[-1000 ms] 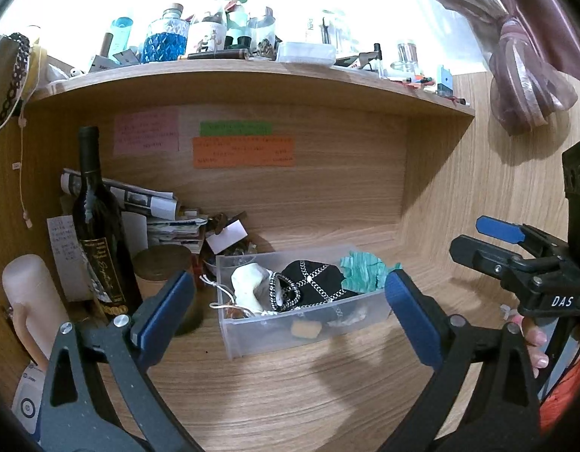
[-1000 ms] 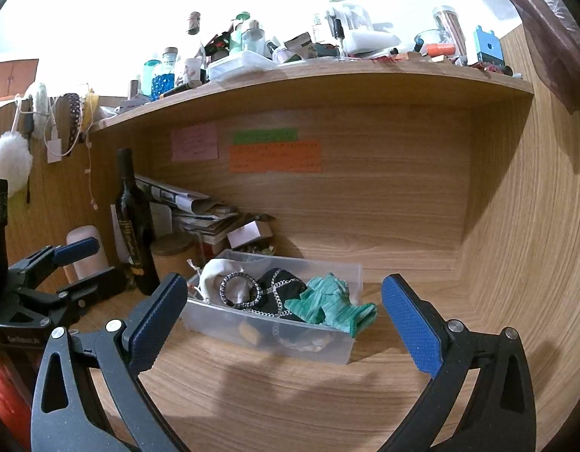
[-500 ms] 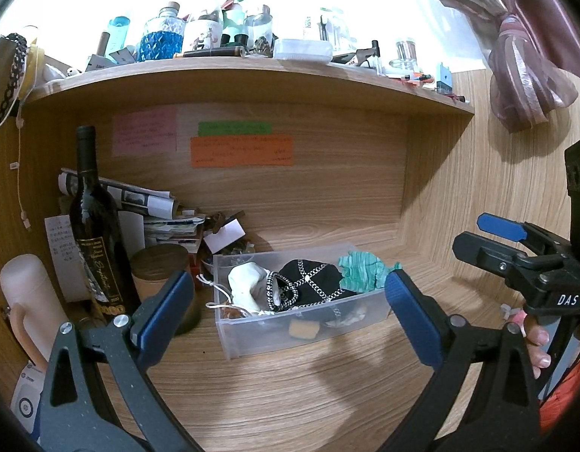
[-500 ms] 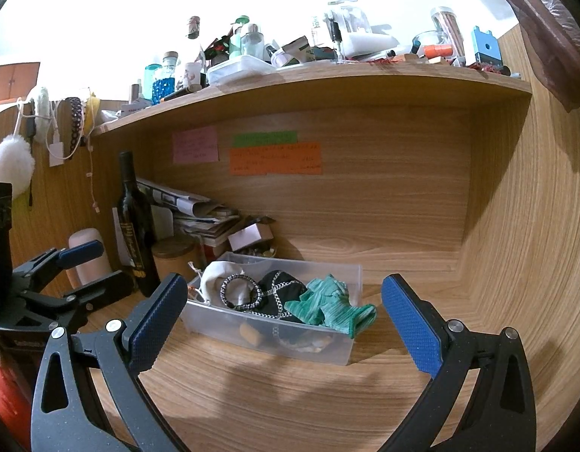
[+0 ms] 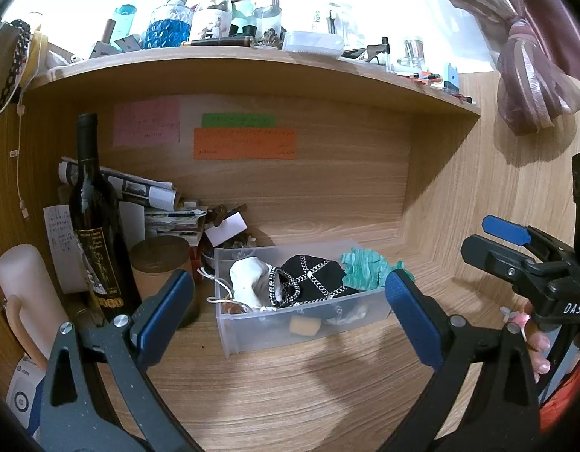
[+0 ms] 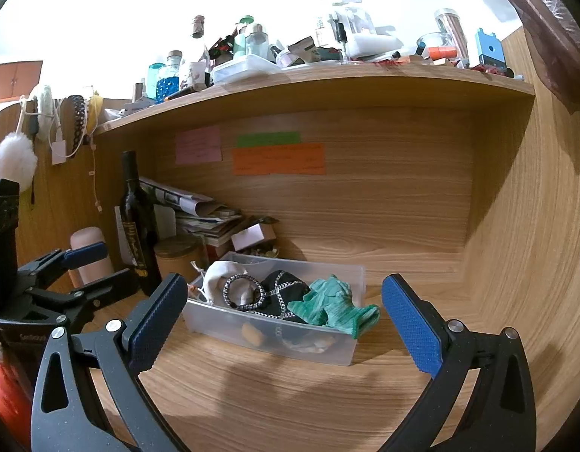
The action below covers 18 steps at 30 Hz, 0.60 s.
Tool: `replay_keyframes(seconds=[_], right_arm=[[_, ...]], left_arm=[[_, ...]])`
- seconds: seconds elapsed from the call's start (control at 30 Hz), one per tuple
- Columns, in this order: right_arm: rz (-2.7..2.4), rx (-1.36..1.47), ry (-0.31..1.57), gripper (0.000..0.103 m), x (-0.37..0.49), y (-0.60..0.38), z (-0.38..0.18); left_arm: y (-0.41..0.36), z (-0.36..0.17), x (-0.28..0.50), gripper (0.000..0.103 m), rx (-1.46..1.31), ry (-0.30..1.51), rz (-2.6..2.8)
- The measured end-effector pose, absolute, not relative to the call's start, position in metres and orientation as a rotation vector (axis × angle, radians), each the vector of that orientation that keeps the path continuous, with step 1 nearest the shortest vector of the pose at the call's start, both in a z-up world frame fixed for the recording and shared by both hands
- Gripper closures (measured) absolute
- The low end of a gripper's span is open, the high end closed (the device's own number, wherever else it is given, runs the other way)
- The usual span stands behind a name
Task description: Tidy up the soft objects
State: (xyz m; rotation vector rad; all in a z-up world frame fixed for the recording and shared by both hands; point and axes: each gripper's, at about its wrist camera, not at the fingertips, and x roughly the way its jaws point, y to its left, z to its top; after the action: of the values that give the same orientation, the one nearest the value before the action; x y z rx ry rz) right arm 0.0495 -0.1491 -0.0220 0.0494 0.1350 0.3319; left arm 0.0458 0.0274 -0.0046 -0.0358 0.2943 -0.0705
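A clear plastic bin (image 5: 301, 329) sits on the wooden desk (image 5: 290, 395) under a shelf, filled with soft things. A crumpled teal-green cloth (image 5: 365, 269) spills over the bin's right end, its ribbed knit showing best from the right wrist view (image 6: 333, 307). Beside it lies a black pouch (image 5: 312, 282) crossed by silver chain lines, and at the left end a cream drawstring bag (image 5: 248, 282) with a black-and-white braided band (image 6: 241, 293) resting against it. Through the bin's wall a small tan block (image 5: 304, 326) is visible at the bottom.

The left gripper (image 5: 290, 312) hangs in front of the bin, its blue pads spread wide and holding nothing. The right gripper (image 6: 284, 318) is likewise wide apart and empty; its body, seen from the left view, carries the letters "DAS".

A dark wine bottle (image 5: 98, 222) stands upright left of the bin; its gold label script is too small to read. Pink, green and orange notes (image 5: 244, 143) are stuck to the back panel, their writing illegible.
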Motion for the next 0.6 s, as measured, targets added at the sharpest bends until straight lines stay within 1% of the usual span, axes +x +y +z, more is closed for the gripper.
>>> replay_keyframes(seconds=[0.6], right_arm=[[0.335,0.049,0.138,0.0,0.0494,-0.1474,-0.0231]], left_arm=[[0.0252,-0.0072,0.0434,0.0,-0.024,0.296,-0.073]])
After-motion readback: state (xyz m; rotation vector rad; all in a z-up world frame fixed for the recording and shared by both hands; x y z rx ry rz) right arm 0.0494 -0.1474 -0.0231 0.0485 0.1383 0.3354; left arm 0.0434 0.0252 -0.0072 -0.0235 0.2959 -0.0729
